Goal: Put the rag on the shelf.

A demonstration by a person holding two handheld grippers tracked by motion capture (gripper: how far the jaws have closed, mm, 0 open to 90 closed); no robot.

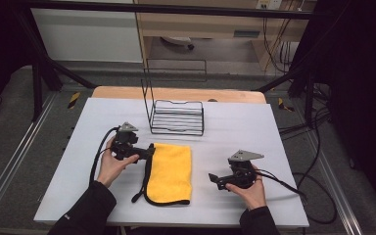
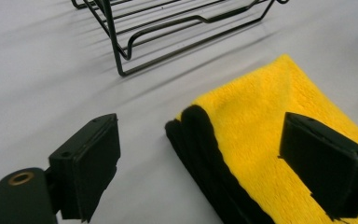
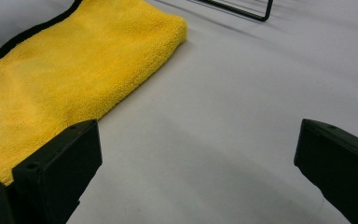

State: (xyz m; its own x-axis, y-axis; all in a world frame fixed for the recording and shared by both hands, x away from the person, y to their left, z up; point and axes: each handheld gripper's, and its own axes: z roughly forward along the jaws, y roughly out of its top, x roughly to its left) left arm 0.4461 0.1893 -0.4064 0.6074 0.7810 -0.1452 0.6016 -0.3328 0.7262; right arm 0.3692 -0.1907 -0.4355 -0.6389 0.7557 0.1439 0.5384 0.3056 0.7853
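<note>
My left gripper point(image 1: 149, 152) sits at the folded yellow cloth point(image 1: 170, 171), jaws wide, straddling its black-edged corner, probably not pinching it. Cloth lies flat mid-worktop point(image 1: 254, 127), just in front of the wire rack point(image 1: 176, 116). My right gripper point(image 1: 214, 178) is beside the cloth, jaws wide apart, holding nothing.

In the left gripper view, the wire rack point(image 2: 177, 28) runs off the top edge. The yellow cloth point(image 2: 270, 140) is partly covered by one jaw and cut by the bottom edge.
</note>
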